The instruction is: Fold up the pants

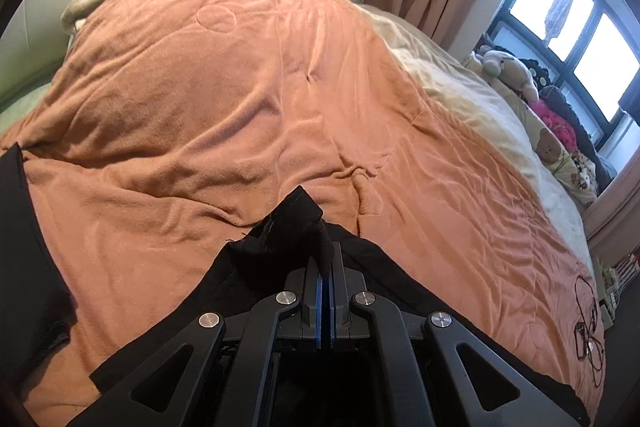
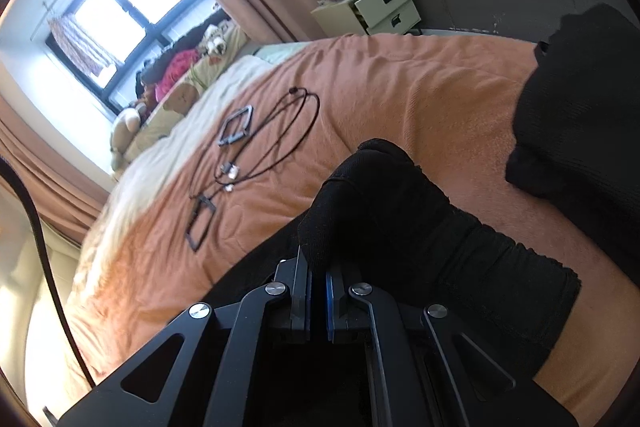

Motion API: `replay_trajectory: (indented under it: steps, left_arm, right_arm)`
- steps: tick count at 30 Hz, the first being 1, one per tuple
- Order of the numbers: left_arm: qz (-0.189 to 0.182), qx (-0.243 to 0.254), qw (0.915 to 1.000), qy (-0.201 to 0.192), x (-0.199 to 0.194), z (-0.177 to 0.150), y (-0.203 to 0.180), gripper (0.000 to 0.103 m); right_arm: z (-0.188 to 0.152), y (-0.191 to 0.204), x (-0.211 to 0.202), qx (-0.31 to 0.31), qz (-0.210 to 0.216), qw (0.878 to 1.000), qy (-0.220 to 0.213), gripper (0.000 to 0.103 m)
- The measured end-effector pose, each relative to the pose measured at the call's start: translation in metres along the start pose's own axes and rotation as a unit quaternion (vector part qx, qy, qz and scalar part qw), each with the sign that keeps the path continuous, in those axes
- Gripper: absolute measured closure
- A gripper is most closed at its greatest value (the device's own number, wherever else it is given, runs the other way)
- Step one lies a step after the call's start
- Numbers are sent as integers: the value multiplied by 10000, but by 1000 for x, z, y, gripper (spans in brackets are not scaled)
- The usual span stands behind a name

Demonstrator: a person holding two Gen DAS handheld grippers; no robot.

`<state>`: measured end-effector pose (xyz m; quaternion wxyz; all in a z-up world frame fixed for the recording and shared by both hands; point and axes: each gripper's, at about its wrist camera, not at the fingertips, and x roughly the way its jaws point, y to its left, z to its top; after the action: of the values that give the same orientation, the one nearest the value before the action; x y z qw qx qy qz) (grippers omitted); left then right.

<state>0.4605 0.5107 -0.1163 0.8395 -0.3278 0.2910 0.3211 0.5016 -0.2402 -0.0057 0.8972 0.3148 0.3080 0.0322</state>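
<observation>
Pants [image 1: 296,219] hang pinched in both my grippers above an orange bedspread [image 1: 240,87] as the fold gets under way. My left gripper [image 1: 326,267] is clamped tight on a bunched black corner, its blue pads closed on the cloth with a tuft sticking out past the tips. My right gripper [image 2: 318,267] is likewise closed on a thicker roll of the same fabric, which drapes away to the right toward an elastic-looking gathered edge. I judge this to be the carry stage: an end of the garment lifted by two corners, ready to be brought over the rest, though I cannot tell from here whether I hold waistband or hems.

The next move, as I read it, calls for keeping both grips level and well apart so the cloth stays taut, then laying the held edge down square on the part resting on the bed.

The fabric is matte, soft and fine-ribbed, limp enough to sag between holds. The bedspread is a fleecy, rumpled quilt with stitched circles. A thin black cable [image 2: 280,131] and small dark frames [image 2: 236,125] lie near the fold area and could snag.
</observation>
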Motion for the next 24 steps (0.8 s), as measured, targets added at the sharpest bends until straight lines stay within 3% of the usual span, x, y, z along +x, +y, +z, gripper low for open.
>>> replay_trajectory:
  steps: [5,14,18,21,23,24]
  left_arm:
    - [-100,-249,9988,413,36,0,7,101]
    - [-93,-298,9973,668,73,3,1,101]
    - [94,-294,9964,785,85,4,-2,99]
    - [64,-265,9962,830,81,3,-7,78]
    - [-34,-223,9965,809,72,1,-10,42]
    - [-88,-170,9969,766,66,-1,-14,40]
  right_arm:
    - [6,6,9,-116,-142,9997,185,101]
    - [7,13,18,-375,-255,9988,190,101]
    - [4,18,23,-491,-298,9983,131,100]
    - [4,20,25,-491,-290,9982,209,90]
    - [3,24,21,-579,-191,9977,307,52]
    - [3,27,16,-652,-155,9975,244,44]
